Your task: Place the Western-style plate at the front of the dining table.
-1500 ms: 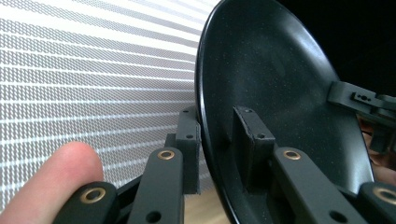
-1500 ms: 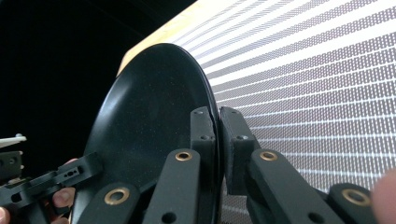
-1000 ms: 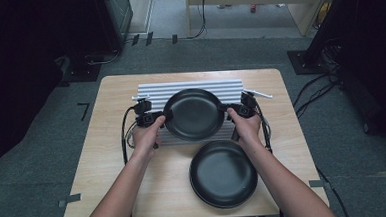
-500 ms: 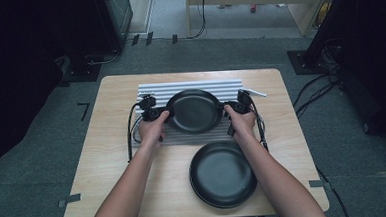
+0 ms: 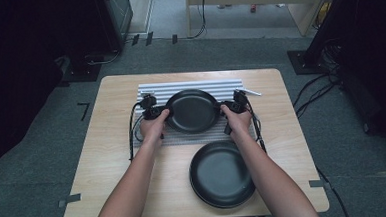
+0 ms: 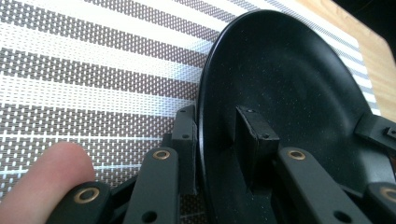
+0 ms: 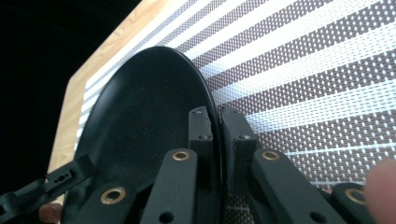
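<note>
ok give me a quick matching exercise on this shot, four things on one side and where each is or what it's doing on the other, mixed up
Things:
1. upper plate
2. lower plate
3. striped mat
4. left gripper

Places or states:
A. lies flat on the far half of the table
B. sits on bare wood near the person, with no gripper on it
C. shut on a plate's rim
D. held over the mat by its two opposite edges

Pairs: 1-D, 2-B, 3-A, 4-C

The right gripper pinches the opposite rim.
</note>
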Demonstrator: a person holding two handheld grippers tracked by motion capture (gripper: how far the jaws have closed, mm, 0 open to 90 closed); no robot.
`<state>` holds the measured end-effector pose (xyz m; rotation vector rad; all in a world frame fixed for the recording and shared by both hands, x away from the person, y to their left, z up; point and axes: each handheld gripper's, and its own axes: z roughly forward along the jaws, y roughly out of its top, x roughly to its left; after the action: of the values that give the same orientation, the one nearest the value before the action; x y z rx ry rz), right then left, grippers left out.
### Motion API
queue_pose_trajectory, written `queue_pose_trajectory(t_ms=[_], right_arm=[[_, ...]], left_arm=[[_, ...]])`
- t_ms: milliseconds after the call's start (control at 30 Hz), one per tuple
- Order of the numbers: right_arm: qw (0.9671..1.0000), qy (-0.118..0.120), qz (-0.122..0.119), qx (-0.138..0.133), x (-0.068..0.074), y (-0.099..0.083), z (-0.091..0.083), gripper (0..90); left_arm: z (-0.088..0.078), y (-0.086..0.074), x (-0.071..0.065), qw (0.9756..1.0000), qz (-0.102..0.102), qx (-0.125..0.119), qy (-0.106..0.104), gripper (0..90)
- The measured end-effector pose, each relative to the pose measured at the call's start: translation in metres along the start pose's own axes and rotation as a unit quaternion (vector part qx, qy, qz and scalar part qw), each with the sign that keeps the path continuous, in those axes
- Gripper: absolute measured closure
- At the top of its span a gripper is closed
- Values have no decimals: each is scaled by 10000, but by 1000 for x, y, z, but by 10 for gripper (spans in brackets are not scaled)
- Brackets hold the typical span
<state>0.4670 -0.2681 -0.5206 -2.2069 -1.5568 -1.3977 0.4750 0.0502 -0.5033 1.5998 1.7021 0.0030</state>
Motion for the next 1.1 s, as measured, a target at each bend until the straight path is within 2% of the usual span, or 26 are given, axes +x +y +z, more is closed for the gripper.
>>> queue_pose_trajectory(t_ms=[67, 300, 433, 467, 567, 633, 667, 700, 733, 767, 800, 900, 933, 967, 1000, 1100], right_arm=[[10000, 36, -62, -27, -2, -1, 1, 832], [9999, 70, -21, -123, -3, -4, 1, 828], [9995, 178, -5, -253, -5, -9, 1, 828], [9994, 188, -66, -269, -6, -11, 2, 821], [9994, 187, -111, -254, -5, -12, 2, 815], [9997, 207, -78, -115, -5, -12, 3, 783], [9997, 173, -150, -113, -3, -12, 4, 756], [9997, 173, -150, -113, -3, -12, 4, 756], [9991, 193, -287, -244, 1, -13, 3, 646], [9991, 193, -287, -244, 1, -13, 3, 646], [9986, 246, -302, -358, 3, -12, 0, 587], [9980, 280, -341, -445, 4, -10, -5, 562], [9971, 198, -480, -559, 4, -7, -11, 545], [9971, 198, -480, -559, 4, -7, -11, 545], [9953, 201, -608, -723, 4, -4, -19, 532], [9940, 218, -742, -769, 4, -2, -26, 531]], left_arm=[[1, -1, 1, 10000, 30, -14, -26, 704], [1, -5, 2, 9998, 84, -162, -51, 701], [1, -13, 3, 9990, 108, -437, -82, 703], [1, -15, 4, 9985, 115, -524, -83, 703], [2, -16, 4, 9984, 129, -541, -103, 703], [2, -14, 6, 9985, 144, -501, -186, 701], [1, -14, 7, 9981, 132, -511, -313, 677], [1, -14, 7, 9981, 132, -511, -313, 629], [1, -14, 8, 9977, 124, -525, -411, 564], [0, -14, 7, 9976, 152, -580, -354, 564], [-5, -14, 5, 9973, 345, -641, -89, 411], [-11, -12, 7, 9971, 364, -664, -23, 277], [-15, -11, 9, 9970, 365, -685, 11, 249], [-21, -10, 10, 9965, 383, -737, 63, 249], [-30, -9, 13, 9961, 383, -790, 50, 209], [-39, -10, 15, 9956, 404, -846, 14, 180]])
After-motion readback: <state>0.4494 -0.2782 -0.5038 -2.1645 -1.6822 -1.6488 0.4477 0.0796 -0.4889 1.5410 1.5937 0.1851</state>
